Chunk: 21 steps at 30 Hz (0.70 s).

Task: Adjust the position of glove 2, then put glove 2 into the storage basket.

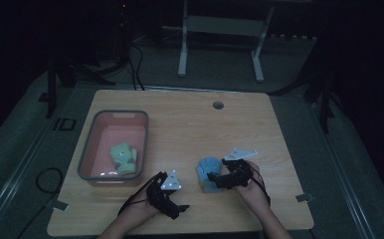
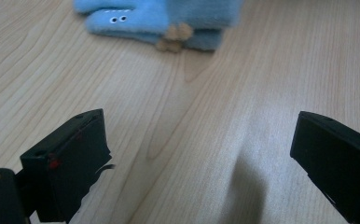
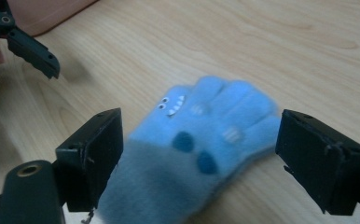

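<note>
A blue monster-face glove (image 1: pixel 206 172) lies flat on the wooden table (image 1: pixel 190 124), right of centre near the front. My right gripper (image 1: pixel 214 179) is at its cuff end. In the right gripper view the glove (image 3: pixel 201 135) lies between the wide-apart jaws of that gripper (image 3: pixel 201 158), which is open, and the pads do not press on it. My left gripper (image 1: pixel 179 209) rests low near the front edge, left of the glove. Seen from that gripper (image 2: pixel 201 158), its jaws stand open over bare wood, with the glove (image 2: pixel 164 18) farther ahead.
A pink basket (image 1: pixel 88 149) with a grey rim stands at the table's left and holds a yellow-green glove (image 1: pixel 124 158). A round cable hole (image 1: pixel 218 105) sits near the far edge. A white stand (image 1: pixel 220 40) is on the floor beyond the table.
</note>
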Available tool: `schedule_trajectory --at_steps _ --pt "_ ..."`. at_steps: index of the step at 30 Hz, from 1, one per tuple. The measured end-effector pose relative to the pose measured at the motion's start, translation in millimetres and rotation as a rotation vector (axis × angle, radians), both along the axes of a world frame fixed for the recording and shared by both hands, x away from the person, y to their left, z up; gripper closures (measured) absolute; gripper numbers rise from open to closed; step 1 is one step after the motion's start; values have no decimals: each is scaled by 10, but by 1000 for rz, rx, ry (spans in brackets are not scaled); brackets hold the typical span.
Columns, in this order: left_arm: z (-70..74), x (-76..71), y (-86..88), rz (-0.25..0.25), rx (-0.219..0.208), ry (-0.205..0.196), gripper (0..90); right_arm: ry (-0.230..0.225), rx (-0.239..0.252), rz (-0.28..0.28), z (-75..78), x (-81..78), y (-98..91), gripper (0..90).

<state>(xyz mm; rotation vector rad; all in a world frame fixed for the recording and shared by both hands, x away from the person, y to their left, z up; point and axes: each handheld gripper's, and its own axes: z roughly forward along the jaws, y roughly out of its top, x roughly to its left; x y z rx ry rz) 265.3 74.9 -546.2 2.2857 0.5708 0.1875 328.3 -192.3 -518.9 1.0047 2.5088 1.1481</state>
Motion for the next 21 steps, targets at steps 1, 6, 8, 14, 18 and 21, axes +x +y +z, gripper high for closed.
schedule_trajectory --at_steps 1,6,8,14,18,21 --pt "18 2 4 5 -11 1 44 -8 4 -3 5 11 -24 151" --pt "65 -20 -34 -1 -28 -28 44 -18 11 12 12 38 -126 139" --pt "76 -24 -71 -15 -16 -38 46 -29 13 9 30 32 -155 138" --pt "94 -67 -167 -53 -19 -86 67 4 31 38 99 48 -213 134" --pt "103 -43 -245 -89 -4 -99 68 -1 86 60 142 31 -233 115" --pt "110 -26 -295 -110 -1 -111 68 -12 76 77 156 23 -230 120"
